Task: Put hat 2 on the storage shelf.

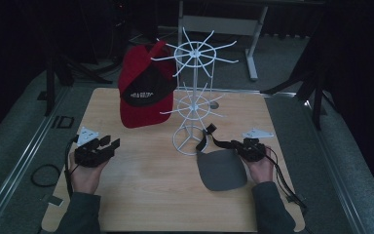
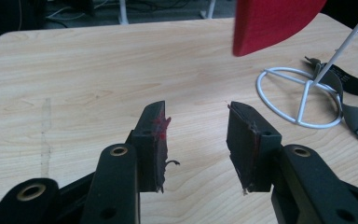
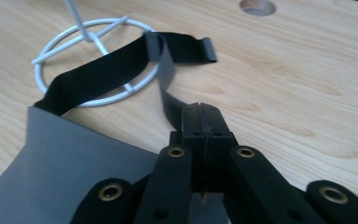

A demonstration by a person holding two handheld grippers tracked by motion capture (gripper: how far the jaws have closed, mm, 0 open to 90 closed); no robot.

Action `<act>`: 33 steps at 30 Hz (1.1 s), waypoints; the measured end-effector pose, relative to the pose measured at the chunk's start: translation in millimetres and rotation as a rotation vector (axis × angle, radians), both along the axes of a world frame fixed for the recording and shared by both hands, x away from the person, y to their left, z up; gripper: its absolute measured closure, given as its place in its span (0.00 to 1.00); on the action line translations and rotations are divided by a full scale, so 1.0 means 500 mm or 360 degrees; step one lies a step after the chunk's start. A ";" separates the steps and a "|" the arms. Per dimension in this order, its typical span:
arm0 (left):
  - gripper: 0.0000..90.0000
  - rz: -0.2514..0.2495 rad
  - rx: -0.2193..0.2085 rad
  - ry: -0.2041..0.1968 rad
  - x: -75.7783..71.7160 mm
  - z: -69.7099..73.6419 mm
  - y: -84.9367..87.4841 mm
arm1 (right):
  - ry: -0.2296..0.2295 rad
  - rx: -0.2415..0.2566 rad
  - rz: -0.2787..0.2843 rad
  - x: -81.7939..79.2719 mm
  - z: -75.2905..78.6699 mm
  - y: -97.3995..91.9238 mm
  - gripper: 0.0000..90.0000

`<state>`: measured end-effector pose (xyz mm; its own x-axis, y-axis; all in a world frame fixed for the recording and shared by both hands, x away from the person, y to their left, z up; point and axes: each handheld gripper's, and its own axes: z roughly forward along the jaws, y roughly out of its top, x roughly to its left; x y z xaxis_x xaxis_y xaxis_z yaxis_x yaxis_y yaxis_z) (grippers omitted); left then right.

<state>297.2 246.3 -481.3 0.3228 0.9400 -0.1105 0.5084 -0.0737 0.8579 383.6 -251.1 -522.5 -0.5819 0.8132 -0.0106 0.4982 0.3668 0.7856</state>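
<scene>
My left gripper [image 2: 196,140] jaws apart over bare table [image 1: 141,180]; open wood to 12. White wire rack [image 1: 191,105] blocks 2 o'clock, red cap [image 1: 141,92] hanging at 1. Visor strap [image 3: 107,70] crosses rack's ring.

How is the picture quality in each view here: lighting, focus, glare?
High view: dim and soft, dark surroundings, red cap and white rack still legible. Left gripper view: bright, even light; the open left gripper is fairly sharp. Right gripper view: well lit, the right gripper soft up close, no strong glare on the table.
</scene>
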 end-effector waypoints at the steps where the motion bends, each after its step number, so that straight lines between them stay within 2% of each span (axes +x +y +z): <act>1: 0.64 0.0000 -0.0001 0.0001 0.000 -0.002 0.000 | 0.0004 -0.0013 0.0010 0.000 -0.001 0.003 1.00; 7: 0.64 0.0001 -0.0013 0.0010 0.002 -0.009 -0.001 | 0.0020 -0.0032 0.0045 -0.019 -0.001 -0.003 1.00; 14: 0.64 0.0011 -0.0025 0.0033 0.005 -0.019 -0.006 | 0.0037 -0.0021 0.0089 -0.061 -0.003 -0.015 1.00; 18: 0.64 0.0008 -0.0024 0.0037 0.006 -0.022 -0.009 | 0.0049 -0.0041 0.0114 -0.087 -0.009 -0.016 1.00; 22: 0.64 0.0002 -0.0026 0.0037 0.007 -0.024 -0.012 | 0.0060 -0.0019 0.0136 -0.115 -0.019 -0.012 1.00; 27: 0.64 -0.0002 -0.0029 0.0042 0.008 -0.029 -0.015 | 0.0097 -0.0046 0.0212 -0.144 -0.029 0.006 0.99; 29: 0.64 -0.0001 -0.0027 0.0049 0.009 -0.032 -0.016 | 0.0092 -0.0076 0.0244 -0.148 -0.028 0.012 0.97; 33: 0.64 0.0000 -0.0032 0.0058 0.010 -0.036 -0.016 | 0.0068 -0.0062 0.0213 -0.130 -0.021 0.007 0.96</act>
<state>302.0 238.3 -499.2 0.3184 0.9374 -0.1409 0.5395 -0.0570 0.8401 318.4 -247.5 -533.0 -0.6858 0.7277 -0.0135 0.4756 0.4620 0.7486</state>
